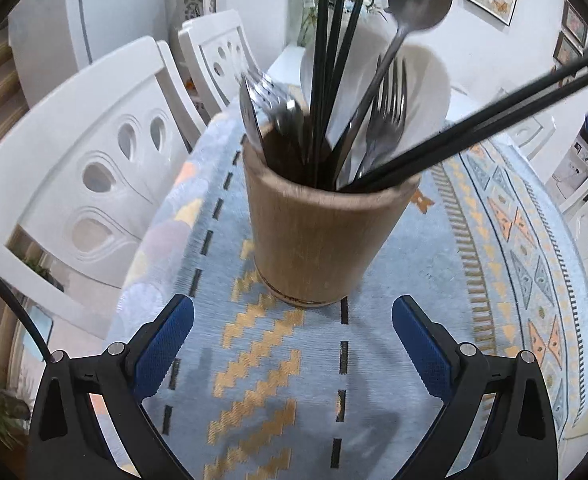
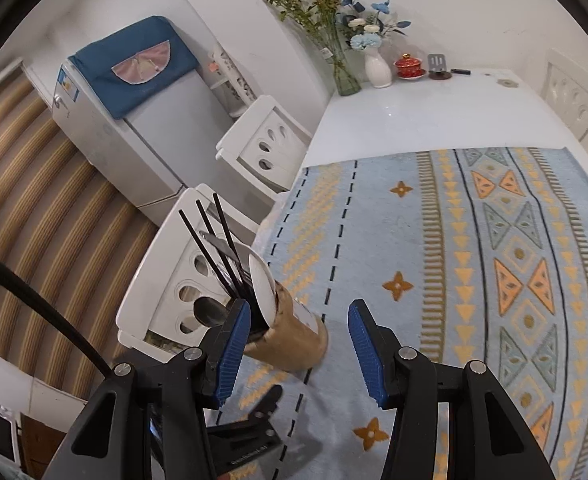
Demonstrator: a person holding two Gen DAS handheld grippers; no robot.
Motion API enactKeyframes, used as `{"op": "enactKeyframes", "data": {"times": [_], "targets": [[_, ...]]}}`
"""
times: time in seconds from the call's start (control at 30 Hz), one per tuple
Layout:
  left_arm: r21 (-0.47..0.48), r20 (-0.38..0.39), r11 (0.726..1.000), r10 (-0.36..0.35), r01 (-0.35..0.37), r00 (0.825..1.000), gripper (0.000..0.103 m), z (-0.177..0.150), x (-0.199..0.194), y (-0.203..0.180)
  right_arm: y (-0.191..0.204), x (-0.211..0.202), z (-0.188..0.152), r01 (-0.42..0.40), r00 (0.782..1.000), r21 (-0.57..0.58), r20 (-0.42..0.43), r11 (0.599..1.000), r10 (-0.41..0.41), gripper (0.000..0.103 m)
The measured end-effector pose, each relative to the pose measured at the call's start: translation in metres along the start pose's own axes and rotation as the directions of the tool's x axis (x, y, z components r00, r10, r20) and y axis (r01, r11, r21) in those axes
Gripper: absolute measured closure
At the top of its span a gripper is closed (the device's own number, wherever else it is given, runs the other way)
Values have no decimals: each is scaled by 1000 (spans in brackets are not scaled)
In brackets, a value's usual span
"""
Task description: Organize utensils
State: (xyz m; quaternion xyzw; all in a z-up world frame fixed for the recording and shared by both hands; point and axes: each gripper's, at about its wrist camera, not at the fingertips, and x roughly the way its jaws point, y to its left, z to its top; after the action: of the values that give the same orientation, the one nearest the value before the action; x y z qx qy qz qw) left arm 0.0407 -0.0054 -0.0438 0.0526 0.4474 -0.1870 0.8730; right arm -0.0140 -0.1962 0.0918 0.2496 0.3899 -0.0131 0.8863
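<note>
Left wrist view: the camera sits behind the left gripper [image 1: 292, 354] and looks steeply down along its two blue-padded fingers at the wooden utensil holder [image 1: 321, 236], which fills the centre of the frame at close range. The patterned tablecloth [image 1: 465, 248] runs away behind it, with white chairs [image 1: 74, 184] to the left.

Right wrist view: the camera sits behind the right gripper [image 2: 299, 354], angled down over the same tablecloth [image 2: 433, 240] from farther back, facing the flower vases [image 2: 345, 72] at the table's far end. Shared field: the utensil holder [image 2: 299, 344], here at lower left, the cloth, the chairs, and the left gripper [image 2: 254, 428] at bottom.
</note>
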Motion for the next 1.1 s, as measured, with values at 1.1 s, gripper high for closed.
{"op": "enactKeyframes", "data": {"times": [1.1], "targets": [[-50,195,976,216,-210,957,3,-21,-194,-78,9,-140,-97,179,982,-30,70,983,-176,54]]}}
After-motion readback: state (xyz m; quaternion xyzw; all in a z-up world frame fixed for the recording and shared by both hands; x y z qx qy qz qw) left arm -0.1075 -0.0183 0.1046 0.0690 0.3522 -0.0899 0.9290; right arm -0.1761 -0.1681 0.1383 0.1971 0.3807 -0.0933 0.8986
